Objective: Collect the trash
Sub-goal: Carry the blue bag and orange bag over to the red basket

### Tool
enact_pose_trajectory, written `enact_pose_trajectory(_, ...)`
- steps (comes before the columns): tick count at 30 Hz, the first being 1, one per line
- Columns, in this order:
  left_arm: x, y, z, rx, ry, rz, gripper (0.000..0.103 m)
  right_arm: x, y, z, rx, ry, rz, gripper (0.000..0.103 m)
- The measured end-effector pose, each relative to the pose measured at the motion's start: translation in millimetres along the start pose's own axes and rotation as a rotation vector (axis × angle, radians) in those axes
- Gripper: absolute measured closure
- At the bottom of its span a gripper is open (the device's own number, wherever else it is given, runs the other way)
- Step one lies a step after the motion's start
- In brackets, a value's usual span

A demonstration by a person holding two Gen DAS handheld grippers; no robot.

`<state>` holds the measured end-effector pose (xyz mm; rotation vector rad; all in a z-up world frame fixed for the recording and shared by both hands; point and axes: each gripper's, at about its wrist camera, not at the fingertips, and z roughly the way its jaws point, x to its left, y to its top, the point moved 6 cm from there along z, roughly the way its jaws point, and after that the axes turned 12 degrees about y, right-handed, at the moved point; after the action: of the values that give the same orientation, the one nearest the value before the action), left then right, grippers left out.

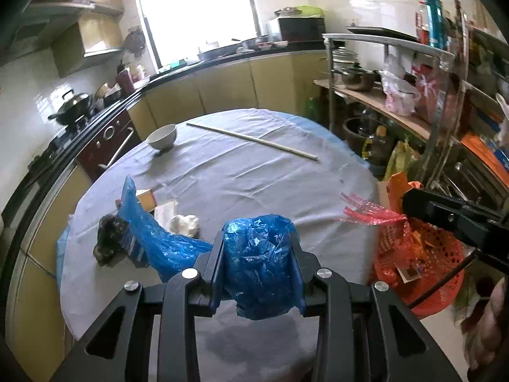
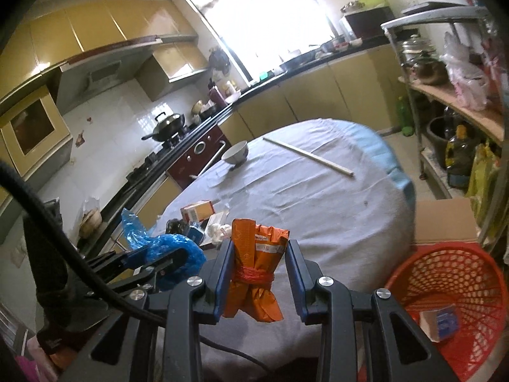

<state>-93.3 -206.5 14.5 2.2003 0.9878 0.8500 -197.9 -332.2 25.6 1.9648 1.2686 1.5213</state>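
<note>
The left gripper holds a crumpled blue plastic bag between its fingers, which are closed only part way because the bag is bulky; one long end of the bag trails to the left down to the bench. The right gripper is closed on an orange wrapper tied with red plastic string, and the fingers stand a little apart because the bundle fills the gap. In the left wrist view the red string tails stick out from the right gripper.

Both pieces of trash are lifted above the near edge of the bench. The red mesh waste basket stands on the floor to the right of the bench, near the right gripper, and already contains a small box. I judge that both hands are carrying their trash toward this basket.

More trash lies on the near left part of the bench: a black crumpled bag, a white crumpled paper and a small carton. A white bowl and a pair of chopsticks lie on the far side, well apart from the trash, so they probably are not for collecting.
</note>
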Motion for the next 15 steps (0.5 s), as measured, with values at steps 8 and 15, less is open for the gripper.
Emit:
enact_pose_trajectory(8,-32,11,-18,-0.041,0.010,0.060,0.066,-17,0,-45,-0.054,-0.022,0.012,0.068)
enact_pose_trajectory(15,-58,18,-32,-0.067,0.007,0.106,0.066,-29,-3,-76,-0.090,-0.031,0.023,0.068)
